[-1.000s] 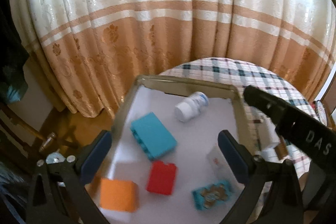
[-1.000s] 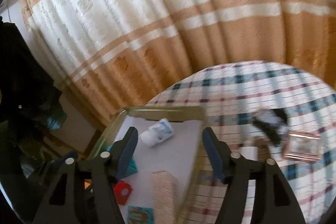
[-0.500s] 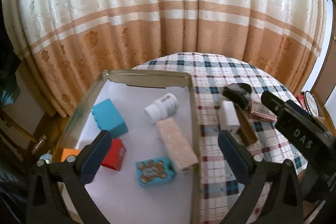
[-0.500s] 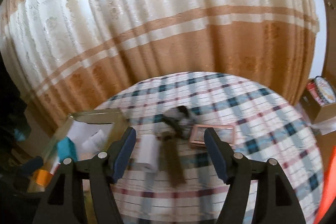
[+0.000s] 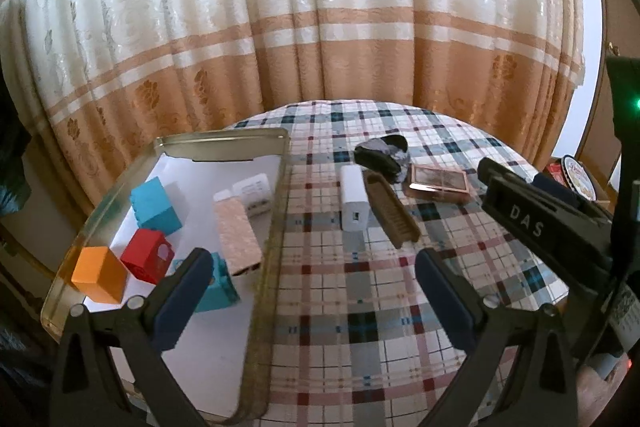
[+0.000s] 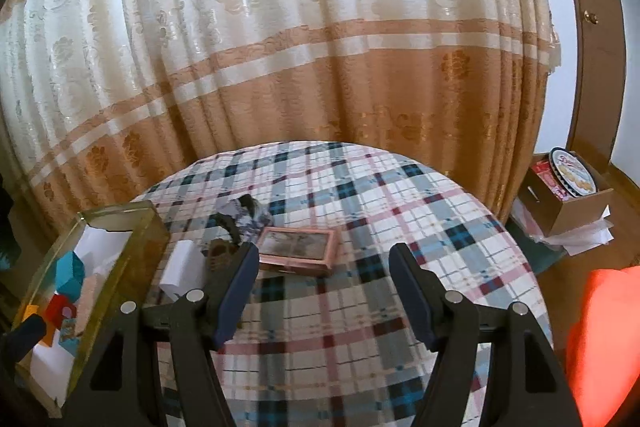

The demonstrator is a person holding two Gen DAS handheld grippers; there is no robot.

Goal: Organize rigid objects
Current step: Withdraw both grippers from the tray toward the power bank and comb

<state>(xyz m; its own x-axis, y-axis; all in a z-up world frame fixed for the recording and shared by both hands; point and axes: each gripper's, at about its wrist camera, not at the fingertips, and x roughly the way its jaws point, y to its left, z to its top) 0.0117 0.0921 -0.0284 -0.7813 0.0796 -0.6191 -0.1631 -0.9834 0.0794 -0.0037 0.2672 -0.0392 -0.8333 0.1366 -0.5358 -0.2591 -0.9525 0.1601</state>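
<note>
Above a round table under a plaid cloth [image 5: 360, 291], the left gripper [image 5: 312, 267] hangs with its jaws spread wide and nothing between them; the right gripper [image 6: 322, 267] likewise stands well open and empty over bare cloth. Ahead of the left gripper and slightly to its right lie a white charger block [image 5: 354, 201] and a brown comb-like bar [image 5: 394, 211] side by side, close together; beyond them sits a dark crumpled item [image 5: 382, 153], too blurred to identify, with a pink-framed flat case [image 5: 436, 183] just to its right. To the left gripper's left stands a clear tray [image 5: 276, 211]; inside it, an orange block [image 5: 100, 273], a red block [image 5: 148, 259], a blue block [image 5: 154, 205], a pale patterned bar [image 5: 236, 237] and a teal piece [image 5: 218, 287] partly hidden behind the left finger. From the right wrist view, the pink-framed case lies just ahead of the left finger; a patterned curtain [image 6: 280, 47] hangs behind the table.
</note>
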